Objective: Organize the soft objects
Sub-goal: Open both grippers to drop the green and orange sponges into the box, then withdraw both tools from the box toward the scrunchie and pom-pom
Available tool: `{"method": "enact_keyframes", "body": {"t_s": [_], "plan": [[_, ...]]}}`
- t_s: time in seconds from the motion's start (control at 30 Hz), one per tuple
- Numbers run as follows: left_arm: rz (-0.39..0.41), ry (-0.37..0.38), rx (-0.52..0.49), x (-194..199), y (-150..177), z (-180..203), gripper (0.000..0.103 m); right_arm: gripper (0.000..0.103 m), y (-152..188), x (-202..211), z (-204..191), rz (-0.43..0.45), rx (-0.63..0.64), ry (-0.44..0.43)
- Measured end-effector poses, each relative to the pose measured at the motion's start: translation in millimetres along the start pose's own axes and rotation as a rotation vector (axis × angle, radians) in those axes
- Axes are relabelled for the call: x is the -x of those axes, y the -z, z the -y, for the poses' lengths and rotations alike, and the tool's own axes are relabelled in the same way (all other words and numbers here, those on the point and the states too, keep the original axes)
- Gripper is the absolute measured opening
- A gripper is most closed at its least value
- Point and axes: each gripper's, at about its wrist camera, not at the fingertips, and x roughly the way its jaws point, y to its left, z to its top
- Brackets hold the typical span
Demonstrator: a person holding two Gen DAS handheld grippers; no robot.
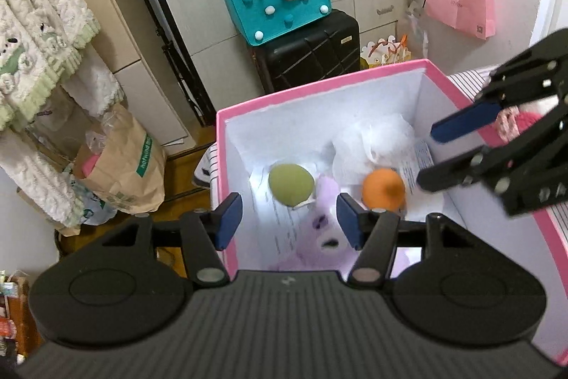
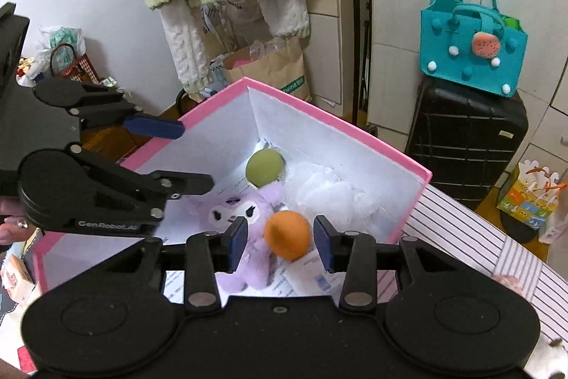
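left wrist, round orange ball [image 1: 383,189], pink box [image 1: 319,86]

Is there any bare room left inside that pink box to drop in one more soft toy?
Yes. The pink box has bare floor along its left wall, left of the purple plush, under the left gripper. The far corner is crowded: green ball, white puff and orange ball sit close together, with the plush in the middle.

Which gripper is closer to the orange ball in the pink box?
Right. The right gripper has its fingers on either side of the orange ball, not touching. The left gripper hovers over the purple plush beside it.
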Motion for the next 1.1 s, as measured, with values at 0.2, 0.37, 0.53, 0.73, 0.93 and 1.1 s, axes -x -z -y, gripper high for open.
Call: {"method": "enact_keyframes", "body": {"t_s": [0.2, 0.37, 0.53, 0.73, 0.93, 1.1], "plan": [[0.028, -0.061, -0.035, 35, 7, 11, 0.073, 0.047, 14, 31, -9, 0.04, 0.002, -0.007], [0.03, -0.055, -0.038, 63, 14, 18, 0.075, 0.052, 31, 55, -18, 0.069, 0.027, -0.011], [0.053, 0.02, 0.016, 95, 23, 20, 0.078, 0.057, 45, 77, -32, 0.073, 0.076, 0.023], [0.057, 0.054, 0.024, 124, 32, 25, 0.078, 0.058, 57, 101, -43, 0.074, 0.086, 0.03], [0.07, 0.049, 0.0, 148, 39, 37, 0.078, 0.064, 71, 134, -58, 0.091, 0.108, -0.008], [0.063, 0.077, -0.031, 167, 47, 54, 0.078, 0.068, 86, 156, -69, 0.112, 0.134, -0.02]]}}
